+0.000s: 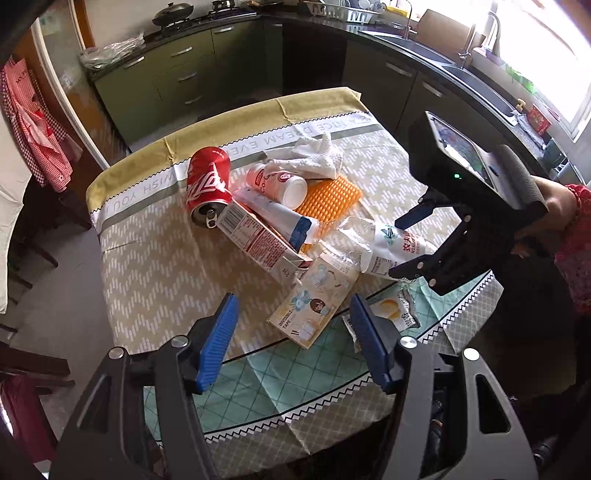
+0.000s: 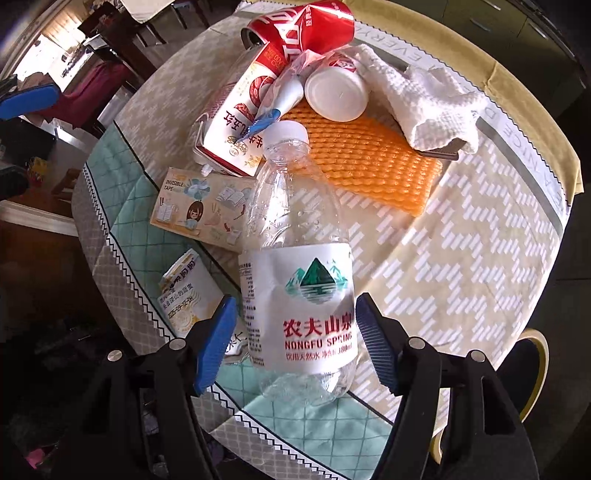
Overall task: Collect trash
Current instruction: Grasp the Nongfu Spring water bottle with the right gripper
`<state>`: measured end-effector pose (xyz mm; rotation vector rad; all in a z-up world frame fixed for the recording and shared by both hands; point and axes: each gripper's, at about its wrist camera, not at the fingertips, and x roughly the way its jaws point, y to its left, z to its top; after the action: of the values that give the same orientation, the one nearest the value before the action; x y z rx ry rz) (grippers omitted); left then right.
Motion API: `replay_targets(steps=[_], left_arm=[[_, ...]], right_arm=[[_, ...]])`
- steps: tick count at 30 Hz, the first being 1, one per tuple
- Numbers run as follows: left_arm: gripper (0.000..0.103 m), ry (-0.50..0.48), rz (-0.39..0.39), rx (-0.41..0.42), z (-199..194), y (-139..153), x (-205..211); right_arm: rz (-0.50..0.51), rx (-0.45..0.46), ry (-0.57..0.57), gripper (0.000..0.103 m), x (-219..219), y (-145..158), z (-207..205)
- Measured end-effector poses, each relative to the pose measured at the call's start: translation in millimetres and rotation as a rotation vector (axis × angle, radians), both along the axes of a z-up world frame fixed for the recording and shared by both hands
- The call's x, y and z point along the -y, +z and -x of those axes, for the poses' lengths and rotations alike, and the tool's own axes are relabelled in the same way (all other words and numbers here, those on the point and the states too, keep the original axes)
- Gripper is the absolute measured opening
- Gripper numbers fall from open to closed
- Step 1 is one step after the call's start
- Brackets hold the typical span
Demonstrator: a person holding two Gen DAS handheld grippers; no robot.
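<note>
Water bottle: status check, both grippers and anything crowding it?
Right gripper open, fingers straddling the water bottle, no squeeze visible. Left gripper open, empty, over the tape box. Milk carton crowds the bottle's cap end.

On the surface (image 2: 480, 229): one red can (image 2: 306, 26), one clear water bottle (image 2: 299, 280), one milk carton (image 2: 236, 122), one white cup (image 2: 336, 96), one orange mesh pad (image 2: 369, 162), one white cloth (image 2: 424, 99), one tape box (image 2: 199, 206), one snack wrapper (image 2: 188, 295).
</note>
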<state>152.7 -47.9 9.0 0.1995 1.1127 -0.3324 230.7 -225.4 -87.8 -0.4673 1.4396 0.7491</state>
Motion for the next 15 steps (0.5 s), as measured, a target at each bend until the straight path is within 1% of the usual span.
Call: replay_targets(steps=[3, 9, 11, 13, 14, 15], left_arm=[[0.060, 0.002, 0.000, -0.004, 1.9, -1.6, -4.2], [0.061, -0.013, 0.002, -0.004, 2.5, -2.9, -2.0], [0.061, -0.016, 0.002, -0.006, 2.3, -3.5, -0.8], [0.061, -0.019, 0.001, -0.009, 2.1, -4.6, -0.1], [0.062, -0.020, -0.001, -0.010, 2.1, -5.0, 0.3], [0.062, -0.020, -0.003, -0.012, 2.1, -5.7, 0.5]], right_arm=[[0.034, -0.021, 0.009, 0.071, -8.2, -10.5, -9.7], [0.073, -0.051, 0.026, 0.072, -19.6, -23.9, -22.3], [0.076, -0.064, 0.025, 0.072, -21.9, -33.4, -23.8], [0.076, -0.070, 0.018, 0.072, -30.7, -43.9, -24.9], [0.070, -0.070, 0.010, 0.068, -30.6, -46.3, -25.6], [0.061, -0.066, 0.002, 0.068, -29.9, -47.2, -25.6]])
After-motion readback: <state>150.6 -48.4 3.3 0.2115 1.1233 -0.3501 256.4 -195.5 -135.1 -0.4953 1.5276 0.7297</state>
